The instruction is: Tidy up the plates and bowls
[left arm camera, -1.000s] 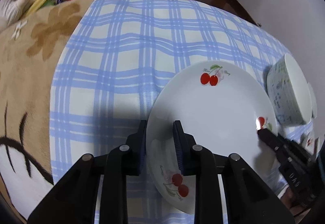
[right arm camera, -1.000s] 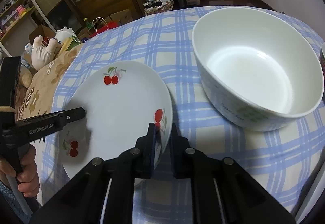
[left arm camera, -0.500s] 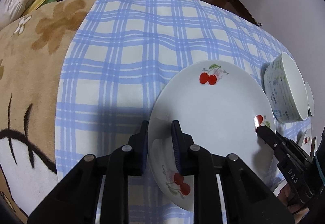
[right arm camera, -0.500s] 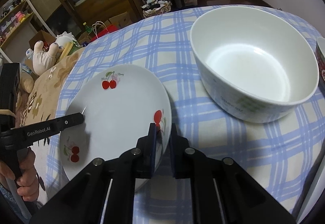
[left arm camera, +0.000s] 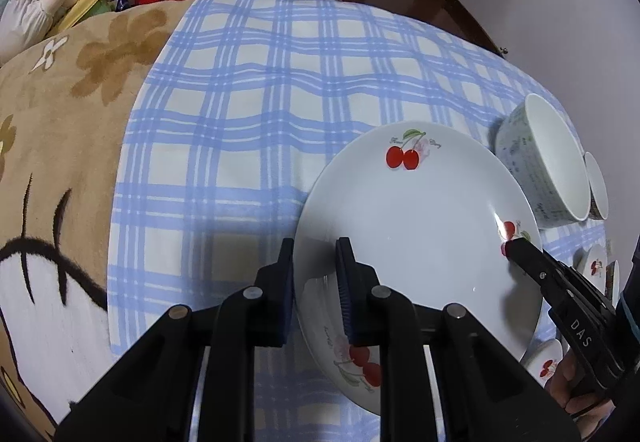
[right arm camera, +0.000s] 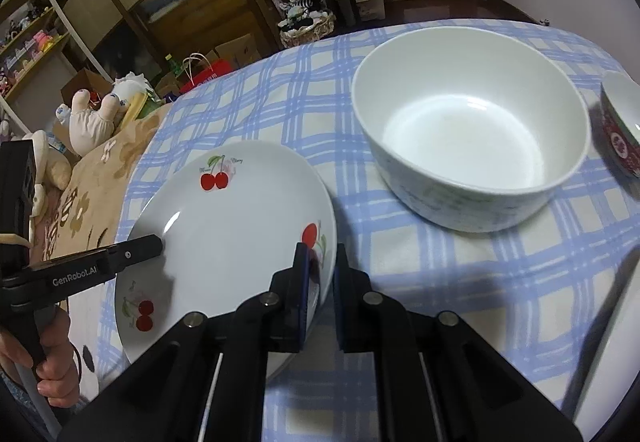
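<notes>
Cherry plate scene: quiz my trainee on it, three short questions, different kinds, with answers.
1. True or false: the left gripper and right gripper both clamp the rim of the plate.
2. The plate's print shows: A cherries, B lemons, C fish?
3. Fill in: the big bowl holds ___.
Key: 1 true; 2 A; 3 nothing.

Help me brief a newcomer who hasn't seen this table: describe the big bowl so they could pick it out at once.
Start at the blue checked cloth. On it, right of the cherry plate that both grippers hold, stands the big bowl. It is deep, plain white inside with a faint pale print outside, and far larger than the small red-patterned bowl to its right.
</notes>
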A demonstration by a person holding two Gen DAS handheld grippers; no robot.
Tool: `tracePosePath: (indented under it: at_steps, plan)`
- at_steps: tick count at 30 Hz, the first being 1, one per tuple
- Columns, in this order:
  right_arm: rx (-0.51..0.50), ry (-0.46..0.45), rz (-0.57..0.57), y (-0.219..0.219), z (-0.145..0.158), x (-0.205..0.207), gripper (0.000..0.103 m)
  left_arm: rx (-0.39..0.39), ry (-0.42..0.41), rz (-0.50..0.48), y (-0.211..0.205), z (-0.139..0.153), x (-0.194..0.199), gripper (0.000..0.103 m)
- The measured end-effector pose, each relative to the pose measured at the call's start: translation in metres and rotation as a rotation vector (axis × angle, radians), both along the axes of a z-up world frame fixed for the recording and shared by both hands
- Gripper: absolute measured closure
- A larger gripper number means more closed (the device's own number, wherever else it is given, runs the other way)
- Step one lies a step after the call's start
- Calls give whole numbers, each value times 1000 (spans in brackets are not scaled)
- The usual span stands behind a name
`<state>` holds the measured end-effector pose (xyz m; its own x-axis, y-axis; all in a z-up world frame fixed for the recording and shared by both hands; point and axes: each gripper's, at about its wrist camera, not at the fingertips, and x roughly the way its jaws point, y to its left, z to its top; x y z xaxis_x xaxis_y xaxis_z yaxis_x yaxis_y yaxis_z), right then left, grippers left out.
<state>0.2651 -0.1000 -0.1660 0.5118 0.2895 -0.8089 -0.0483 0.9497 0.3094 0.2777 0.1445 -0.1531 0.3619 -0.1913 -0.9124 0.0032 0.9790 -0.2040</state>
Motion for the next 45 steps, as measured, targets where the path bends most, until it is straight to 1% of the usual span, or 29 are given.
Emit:
tracePosePath:
  at_steps: [7,15,20,25,29,32,34,37,42,45]
  plan:
    - [7,-22,-10,-13,19,-18,92,4,-36,-12,-12,20,-20,84]
    - [10,-42,-41,-38,41,-48,92,6,-69,-43,-36,44,-50,84]
    - [12,-64,-54,-56,59,-72,92,-19,-79,-56,-49,56,-70,84]
    - [4,-77,-63,-70,71,-98,92,-23,-97,-63,-65,67,-95,84]
    - [-1,-83,-76,-83,76,-120,92,-31,-94,-57,-77,69,-118,84]
    - [-4,-85,-84,-94,77,-137,92,-21,-98,-75,-88,70,-133,84]
    - [-5,-80,-89,-100,77,-146,92,-20,-93,-88,-94,70,-140,84]
    - [23,-72,-97,-110,76,-160,93,-12,-98,-95,-101,72,-149,84]
    - [10,-84,-112,-117,80,-180,93,-2,-108,-107,-111,75,-165,84]
    - [0,-86,-118,-119,80,-189,93,19,-122,-120,-118,75,-175,83]
